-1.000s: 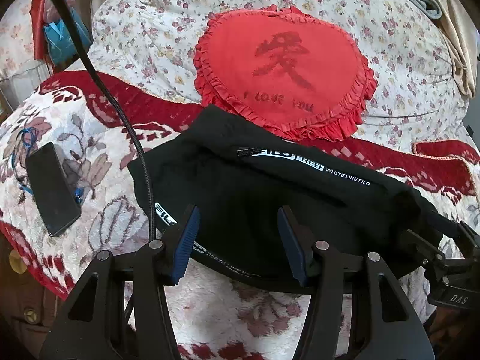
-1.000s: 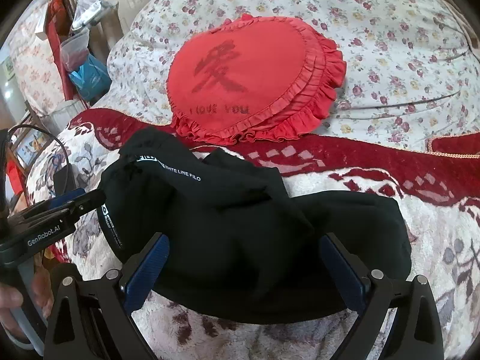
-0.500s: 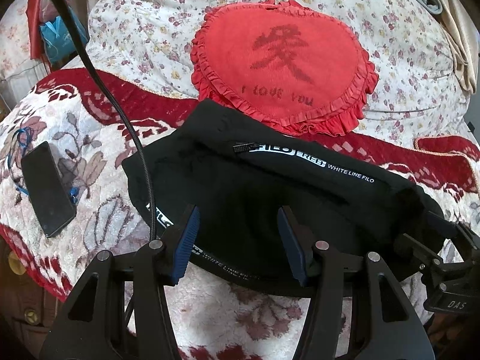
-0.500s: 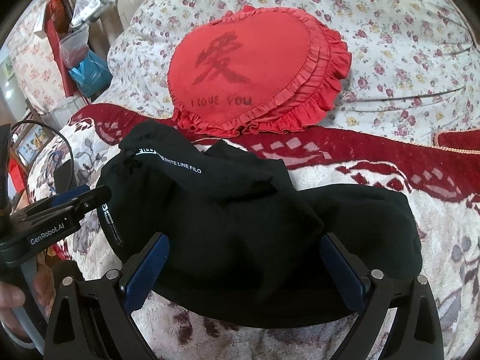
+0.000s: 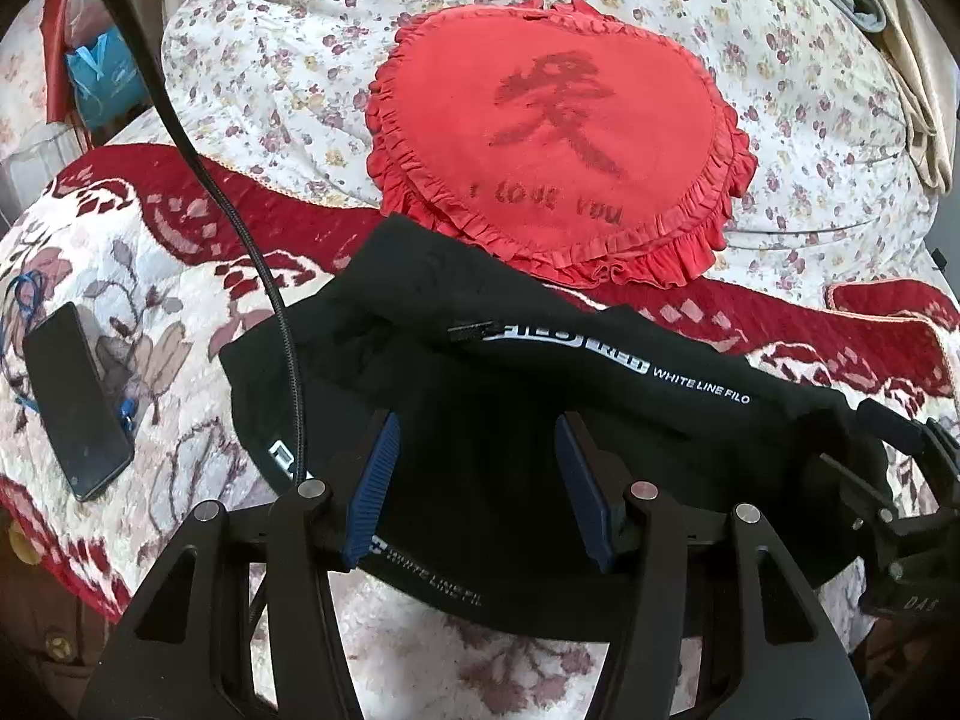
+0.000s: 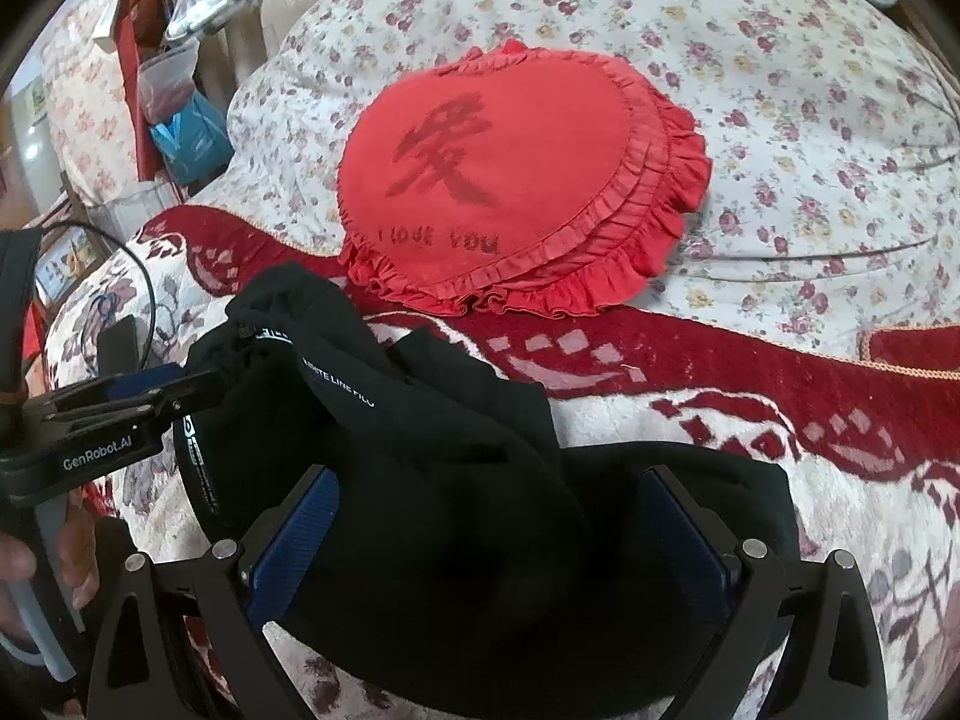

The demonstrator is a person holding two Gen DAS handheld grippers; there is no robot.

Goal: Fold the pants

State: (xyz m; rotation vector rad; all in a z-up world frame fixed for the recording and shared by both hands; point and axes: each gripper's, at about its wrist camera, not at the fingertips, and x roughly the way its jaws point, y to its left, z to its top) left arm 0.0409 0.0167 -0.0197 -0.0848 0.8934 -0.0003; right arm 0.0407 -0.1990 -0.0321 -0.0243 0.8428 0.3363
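Bedding (image 5: 150, 276) in a red-and-cream floral pattern carried the black pants (image 5: 540, 396), already folded into a compact bundle below the red heart cushion (image 5: 558, 138). Left gripper (image 5: 474, 480) and right gripper (image 6: 492, 534) both stood released over the bundle, jaws apart; only final tidying appeared left.

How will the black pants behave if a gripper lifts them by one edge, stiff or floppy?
Probably floppy: the black pants lie in soft, rounded folds with bunched layers, so a lifted edge would likely sag and the fold open. They look like thick knit, so fairly light but bulky. The plush blanket underneath may drag on the fabric if pushed.
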